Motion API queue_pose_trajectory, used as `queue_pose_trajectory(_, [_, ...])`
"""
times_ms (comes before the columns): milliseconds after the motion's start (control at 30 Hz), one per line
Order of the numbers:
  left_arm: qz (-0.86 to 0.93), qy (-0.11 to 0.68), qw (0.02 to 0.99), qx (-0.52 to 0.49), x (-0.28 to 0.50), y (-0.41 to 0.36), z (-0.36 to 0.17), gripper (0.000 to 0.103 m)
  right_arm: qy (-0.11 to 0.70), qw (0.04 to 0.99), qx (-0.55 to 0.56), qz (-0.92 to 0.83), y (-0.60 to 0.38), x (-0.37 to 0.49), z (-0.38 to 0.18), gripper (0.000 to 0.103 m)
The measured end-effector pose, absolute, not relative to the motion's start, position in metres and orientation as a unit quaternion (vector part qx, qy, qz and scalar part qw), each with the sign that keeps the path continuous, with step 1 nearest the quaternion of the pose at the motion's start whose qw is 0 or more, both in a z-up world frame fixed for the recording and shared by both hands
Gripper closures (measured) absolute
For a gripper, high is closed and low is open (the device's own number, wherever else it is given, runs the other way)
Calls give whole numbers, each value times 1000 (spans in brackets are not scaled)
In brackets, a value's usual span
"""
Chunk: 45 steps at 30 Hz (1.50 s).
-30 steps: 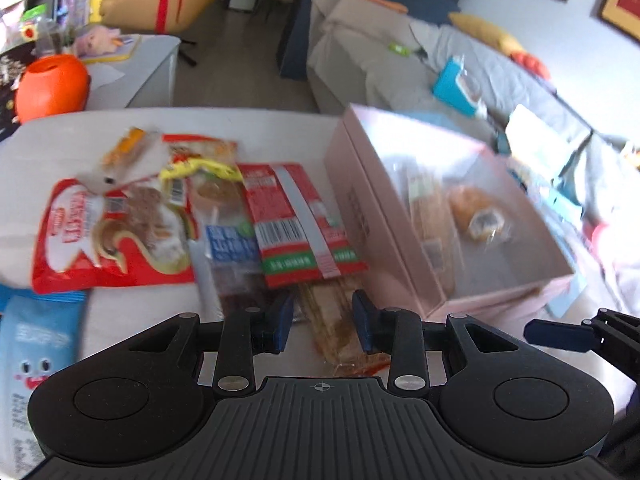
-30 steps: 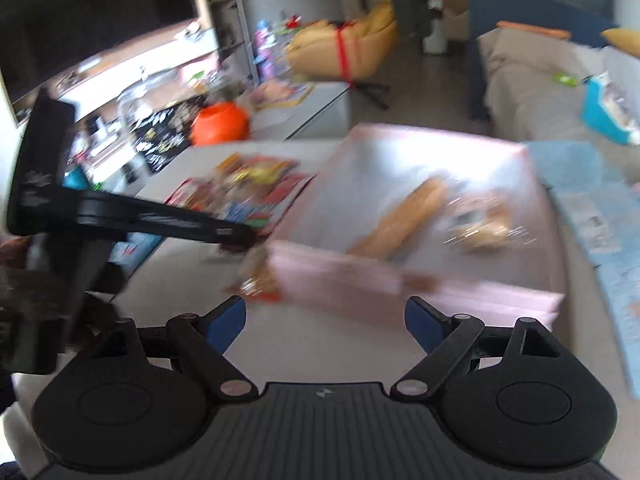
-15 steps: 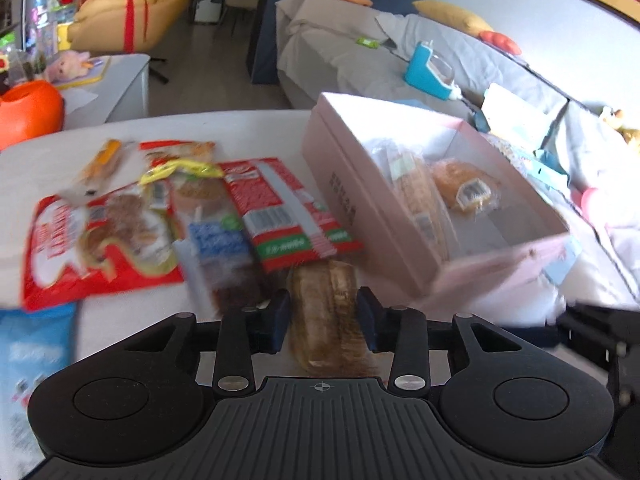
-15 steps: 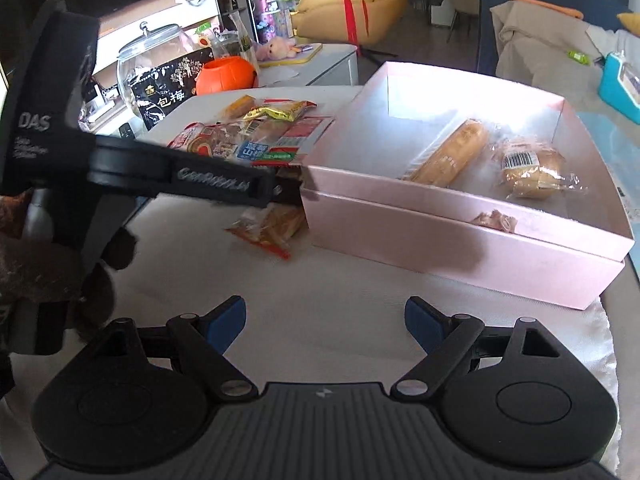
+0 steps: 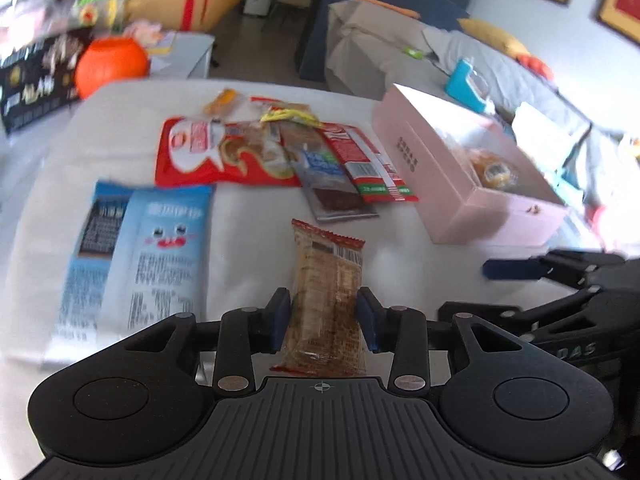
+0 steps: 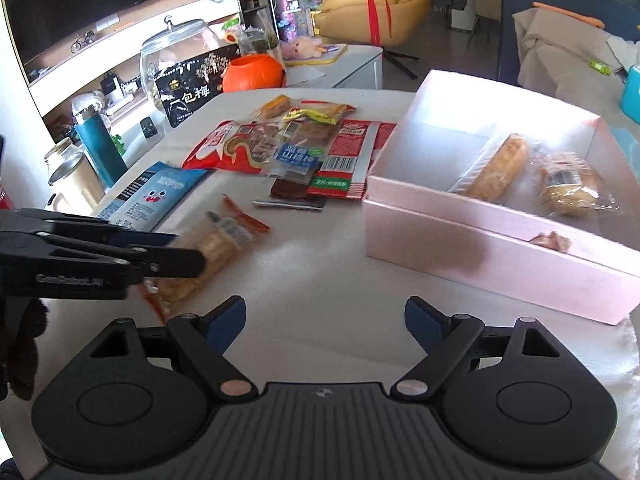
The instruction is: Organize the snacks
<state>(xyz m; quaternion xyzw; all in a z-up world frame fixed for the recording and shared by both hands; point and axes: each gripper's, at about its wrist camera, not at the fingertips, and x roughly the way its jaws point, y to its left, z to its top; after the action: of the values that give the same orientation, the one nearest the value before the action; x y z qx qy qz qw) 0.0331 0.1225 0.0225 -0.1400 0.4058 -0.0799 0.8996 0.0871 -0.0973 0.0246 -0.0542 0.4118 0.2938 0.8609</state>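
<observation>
Left gripper (image 5: 324,318) drawn back from pink box (image 5: 448,172), pinching biscuit packet (image 5: 326,280) above table; right gripper (image 6: 325,322) spread, empty; risk: slick wrapper slipping from light side pinch.

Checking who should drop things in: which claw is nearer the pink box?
Right. The right claw sits open just in front of the pink box, empty. The left claw, gripping the biscuit pack, is farther off, beside the snack pile.
</observation>
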Motion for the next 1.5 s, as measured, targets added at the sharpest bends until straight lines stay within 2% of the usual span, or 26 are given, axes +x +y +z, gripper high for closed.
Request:
queue_pose_trajectory(133, [-106,401,885,-210,29,134,21,62,420,853,-43,306,-89,87,24,16])
queue_pose_trajectory(300, [-40,342,915,-210,22,152,40,62,416,846,-47,330,-74,76,29,16])
queue_pose_trajectory(533, [17,332,924,-190,19,166,42,62,437,828,-28,352,-23,89,29,16])
queue_pose_trajectory(567, [26,331,927,-174,18,166,43,62,435,829,-35,351,-16,90,27,18])
queue_pose_trajectory(633, [48,329,932,-146,12,169,45,62,430,829,-55,352,-9,89,24,45])
queue_pose_trajectory(667, [61,327,933,-136,9,172,47,62,429,829,-66,354,-10,87,22,47])
queue_pose_trajectory(733, [76,326,933,-133,5,180,48,62,413,836,-86,351,-19,78,22,64])
queue_pose_trajectory(767, [78,327,932,-139,3,183,49,62,411,838,-93,346,-27,76,22,64])
queue_pose_trajectory(933, [28,334,932,-134,17,165,54,62,398,861,-100,300,-84,65,21,64])
queue_pose_trajectory(1167, [-80,354,927,-94,90,89,55,62,388,887,-53,246,-154,64,13,59])
queue_pose_trajectory(1267, [-102,369,919,-91,135,67,54,62,371,892,-38,255,-161,58,9,49])
queue_pose_trajectory(1333, [-88,370,922,-71,171,58,53,62,361,894,-37,261,-160,55,6,36])
queue_pose_trajectory(1500, [-27,385,922,-13,247,49,32,63,344,900,-82,253,-145,46,3,30])
